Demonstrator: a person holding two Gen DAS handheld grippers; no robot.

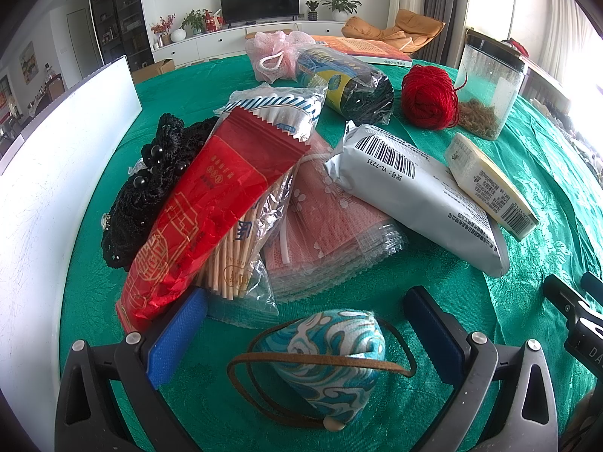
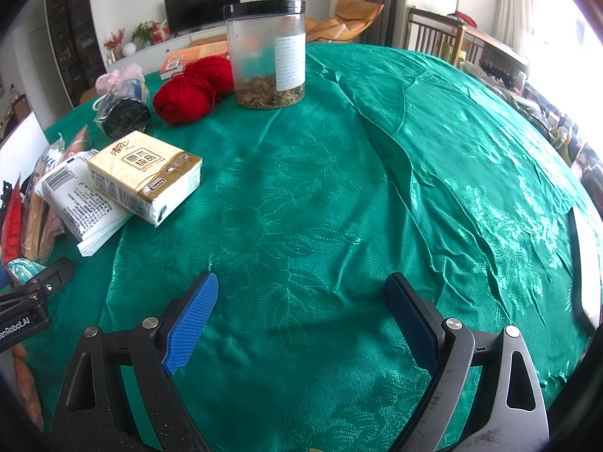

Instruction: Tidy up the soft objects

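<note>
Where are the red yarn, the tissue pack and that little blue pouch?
Red yarn ball [image 1: 427, 100], left wrist view, middle of ball.
Tissue pack [image 2: 145, 175], right wrist view, top face.
Blue patterned pouch [image 1: 320, 354], left wrist view, fabric front.

Both wrist views look low across the worktop [image 2: 339, 188]; each shows the red yarn [image 1: 427, 98] and jar [image 2: 265, 52].

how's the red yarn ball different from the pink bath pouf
The red yarn ball is deep red, tightly wound strands; the pink bath pouf is pale pink gathered mesh with a white loop. The yarn sits beside the clear jar; the pouf lies farther back. Both rest on the green tablecloth.
</note>
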